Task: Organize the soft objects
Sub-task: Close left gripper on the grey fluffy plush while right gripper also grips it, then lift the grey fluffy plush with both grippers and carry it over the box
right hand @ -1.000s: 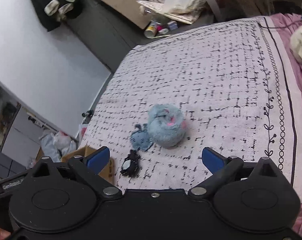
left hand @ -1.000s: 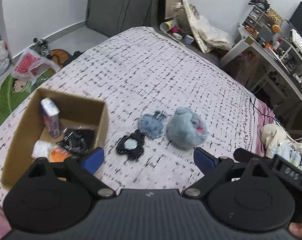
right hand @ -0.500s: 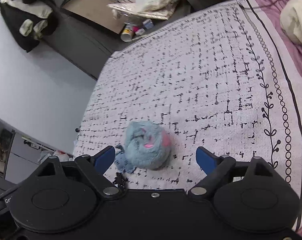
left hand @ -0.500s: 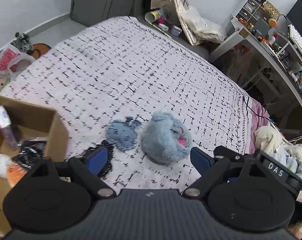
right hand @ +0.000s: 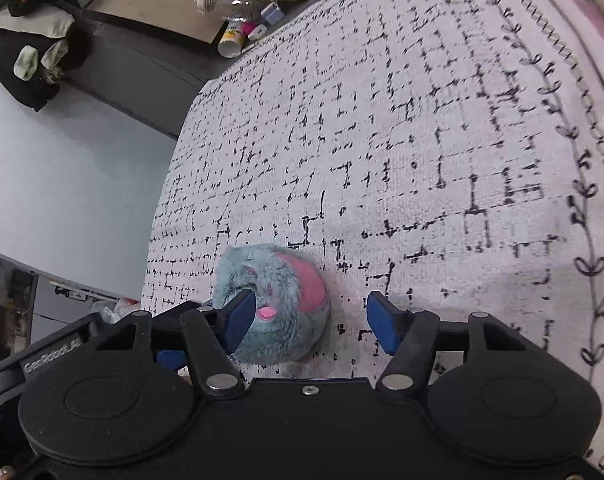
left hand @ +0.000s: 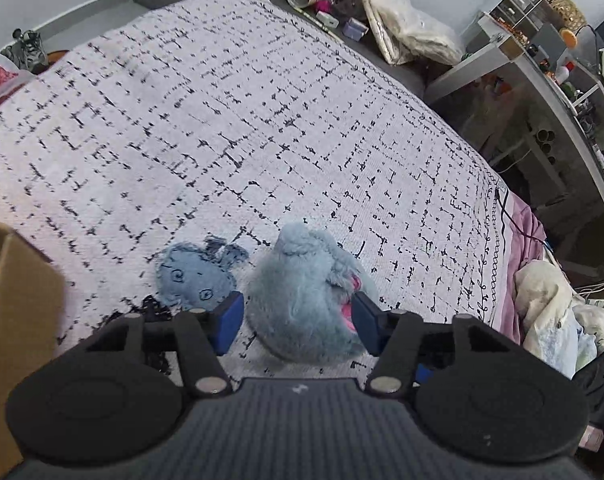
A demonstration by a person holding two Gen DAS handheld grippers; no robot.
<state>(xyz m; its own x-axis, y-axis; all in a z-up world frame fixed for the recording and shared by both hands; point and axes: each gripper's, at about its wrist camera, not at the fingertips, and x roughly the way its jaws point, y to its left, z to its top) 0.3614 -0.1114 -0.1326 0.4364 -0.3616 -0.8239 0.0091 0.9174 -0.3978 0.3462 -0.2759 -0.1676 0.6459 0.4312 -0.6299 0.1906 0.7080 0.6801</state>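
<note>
Lying on patterned bedspread [left hand: 261, 120], fluffy blue plush [left hand: 306, 300] sitting between closing left gripper [left hand: 297, 318] jaws, right gripper [right hand: 310, 326] angling downward, closing, near pad touching plush, neither clamping yet.

- left gripper [left hand: 297, 322]: matte black body, ribbed dark-grey top panel with small white mark
- two round black discs either side, black linkage arms, silver rivet pivots
- blue pads [left hand: 227, 318] on finger ends
- right gripper [right hand: 310, 322]: same black build, smooth top, one silver screw at centre edge
- silver rivets on its linkages, blue pads [right hand: 382, 328]
- grey embossed lettering on a black bar at its left, too blurred to read
</note>
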